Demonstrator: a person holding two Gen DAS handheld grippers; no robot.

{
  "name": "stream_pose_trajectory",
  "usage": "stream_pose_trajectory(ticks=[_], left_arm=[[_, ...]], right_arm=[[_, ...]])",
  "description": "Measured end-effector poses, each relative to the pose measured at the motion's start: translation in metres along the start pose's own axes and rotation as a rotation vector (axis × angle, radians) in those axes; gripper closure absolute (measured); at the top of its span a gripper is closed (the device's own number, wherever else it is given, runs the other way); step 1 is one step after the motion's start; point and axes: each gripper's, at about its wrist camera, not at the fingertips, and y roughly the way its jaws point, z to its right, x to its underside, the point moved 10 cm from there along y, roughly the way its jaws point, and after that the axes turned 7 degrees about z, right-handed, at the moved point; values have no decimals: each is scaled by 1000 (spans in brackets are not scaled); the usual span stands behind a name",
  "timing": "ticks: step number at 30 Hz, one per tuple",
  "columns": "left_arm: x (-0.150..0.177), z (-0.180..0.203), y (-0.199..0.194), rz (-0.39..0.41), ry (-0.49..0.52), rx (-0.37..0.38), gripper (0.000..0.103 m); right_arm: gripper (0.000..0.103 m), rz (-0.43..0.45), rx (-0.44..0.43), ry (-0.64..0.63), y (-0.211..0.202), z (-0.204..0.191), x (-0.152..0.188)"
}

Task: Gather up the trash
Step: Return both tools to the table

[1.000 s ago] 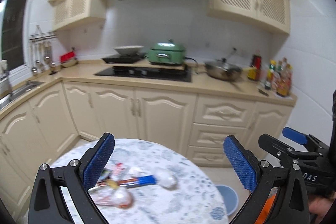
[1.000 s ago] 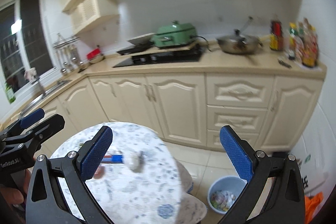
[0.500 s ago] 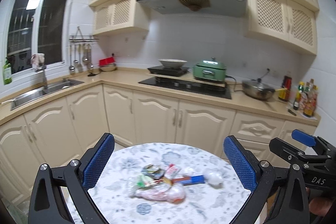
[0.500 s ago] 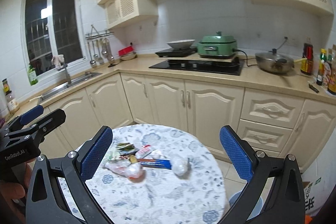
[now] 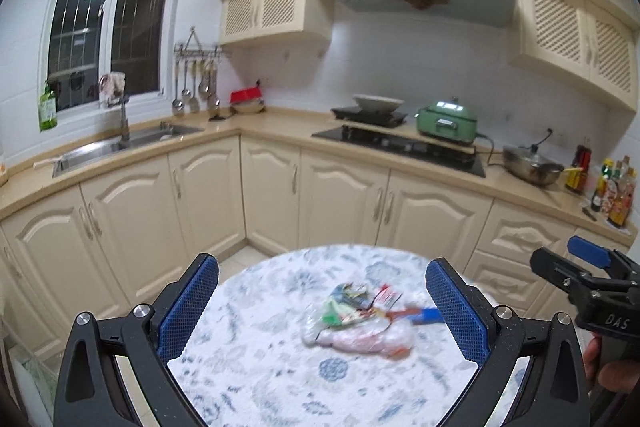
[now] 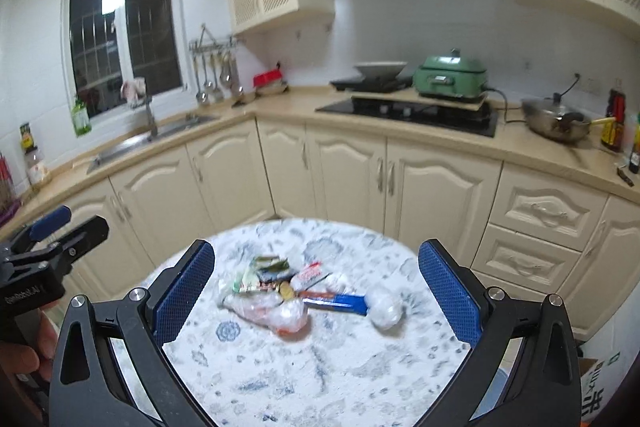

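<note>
Both grippers are hovering with jaws spread wide and nothing between them: the left gripper (image 5: 322, 311) and the right gripper (image 6: 316, 299). The trash pile (image 6: 280, 291) is lying mid-bench (image 6: 320, 379) (a round, floral-topped one). It is looking light, crinkly and slippery, probably film wrappers, though blur is hiding detail. The crumpled clear bag (image 6: 276, 313) is offering the bulkiest fold to pinch.
</note>
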Motion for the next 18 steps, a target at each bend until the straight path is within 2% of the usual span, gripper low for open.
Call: stream_pose_trajectory(ticks=[8,18], left_arm=[[22,-36,51,-113,-12,-32,1],[49,-60,124,-246,-47,-44,1]], right_arm=[[0,-148,-84,-52,55,-32,58],[0,-315,-125,-142,123,-53,122]])
